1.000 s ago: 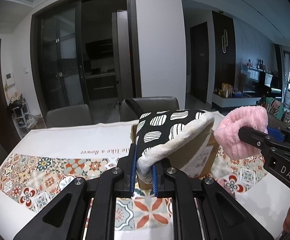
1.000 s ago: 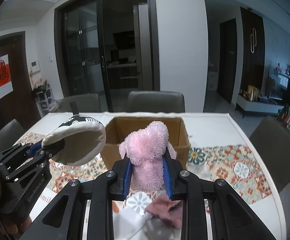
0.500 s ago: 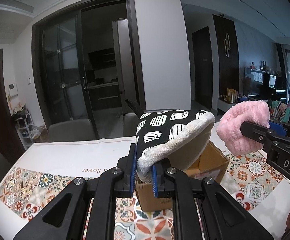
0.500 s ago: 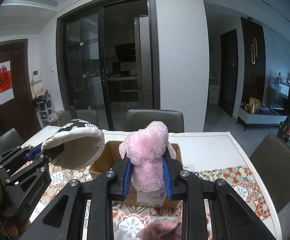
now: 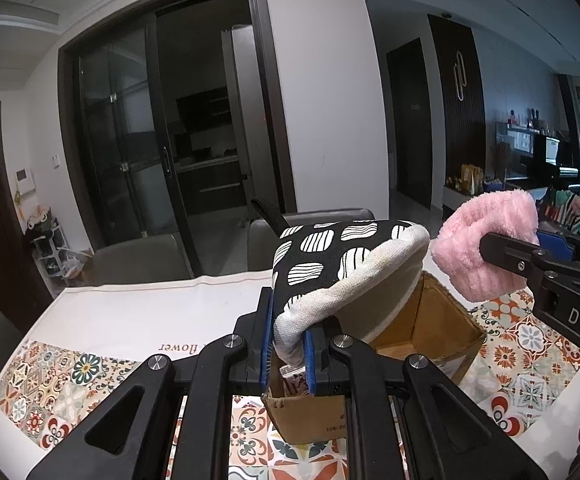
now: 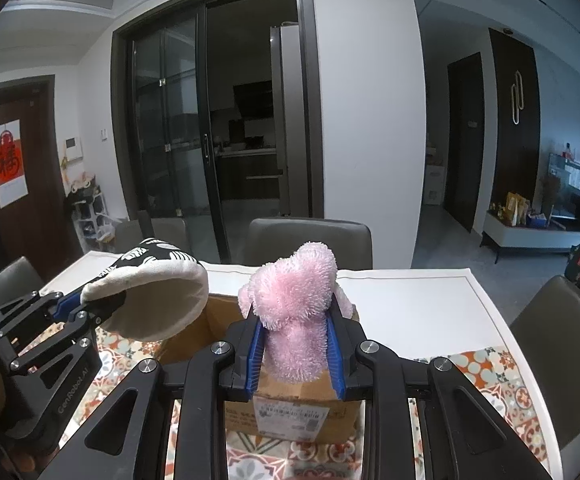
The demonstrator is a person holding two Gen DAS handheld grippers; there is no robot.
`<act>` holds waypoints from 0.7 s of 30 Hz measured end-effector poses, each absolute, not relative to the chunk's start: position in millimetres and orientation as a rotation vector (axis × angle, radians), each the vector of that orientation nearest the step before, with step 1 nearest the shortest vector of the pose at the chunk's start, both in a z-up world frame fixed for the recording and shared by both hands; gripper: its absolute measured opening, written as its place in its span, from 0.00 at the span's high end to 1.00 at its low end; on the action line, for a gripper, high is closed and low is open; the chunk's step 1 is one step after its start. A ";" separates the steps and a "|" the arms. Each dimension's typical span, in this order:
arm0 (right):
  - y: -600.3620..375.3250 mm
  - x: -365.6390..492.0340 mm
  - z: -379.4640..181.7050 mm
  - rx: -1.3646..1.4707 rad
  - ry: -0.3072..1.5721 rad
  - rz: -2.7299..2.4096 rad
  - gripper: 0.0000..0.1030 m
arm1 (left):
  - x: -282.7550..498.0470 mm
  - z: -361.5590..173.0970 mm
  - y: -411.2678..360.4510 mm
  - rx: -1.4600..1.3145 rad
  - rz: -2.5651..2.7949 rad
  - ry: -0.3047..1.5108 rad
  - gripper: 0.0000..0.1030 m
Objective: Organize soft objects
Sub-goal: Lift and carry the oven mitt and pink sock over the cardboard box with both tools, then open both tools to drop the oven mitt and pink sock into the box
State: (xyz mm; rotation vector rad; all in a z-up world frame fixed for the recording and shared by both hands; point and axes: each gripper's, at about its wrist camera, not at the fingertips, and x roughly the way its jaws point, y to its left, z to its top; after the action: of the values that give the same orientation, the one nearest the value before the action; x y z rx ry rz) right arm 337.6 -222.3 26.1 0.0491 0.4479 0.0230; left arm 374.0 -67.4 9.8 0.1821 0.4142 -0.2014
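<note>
Count of task items: two soft objects and one cardboard box (image 5: 430,328), all over one table (image 5: 129,312) spread with a white cloth bordered in patterned tiles. Left claw (image 5: 287,344) pressed together on the cream edge of an oven mitt (image 5: 342,268), black with white striped patches on its upper side, held above the box's near left corner. Right claw (image 6: 296,350) pinching a pink plush item (image 6: 294,312) between its blue pads, raised over the near wall of the same box. Box open at the top, standing on the tiled part of the cloth. Chairs counted: three in the left wrist view, four in the right wrist view, all grey and drawn up around the table. Left wrist view alone shows the box interior, with something pinkish lying low inside, not identifiable, and upside-down lettering on the cloth (image 5: 181,347). Right wrist view alone shows a printed label (image 6: 292,414) on the box's near face, a red poster (image 6: 7,162) on a dark door at left, and the mitt's pale padded palm. Each view catches the other claw from the side: right claw at the right edge of the left view, left claw at lower left of the right view. A sleeve cuff visible at the far left edge, right wrist view only.
</note>
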 end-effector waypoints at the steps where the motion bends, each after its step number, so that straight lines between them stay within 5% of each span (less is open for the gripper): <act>1: -224.0 340.6 23.6 0.048 0.452 0.025 0.73 | 378.1 6.9 -67.5 0.186 -0.198 0.421 0.86; 21: -242.5 406.8 -35.2 0.044 0.625 0.040 0.73 | 443.6 -58.5 -98.2 0.261 -0.222 0.614 0.85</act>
State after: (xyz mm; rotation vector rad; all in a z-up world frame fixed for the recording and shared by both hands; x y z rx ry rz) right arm 406.8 -242.5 -35.2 0.0440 0.6252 0.0397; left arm 443.6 -98.2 -58.5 0.2607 0.6140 -0.2219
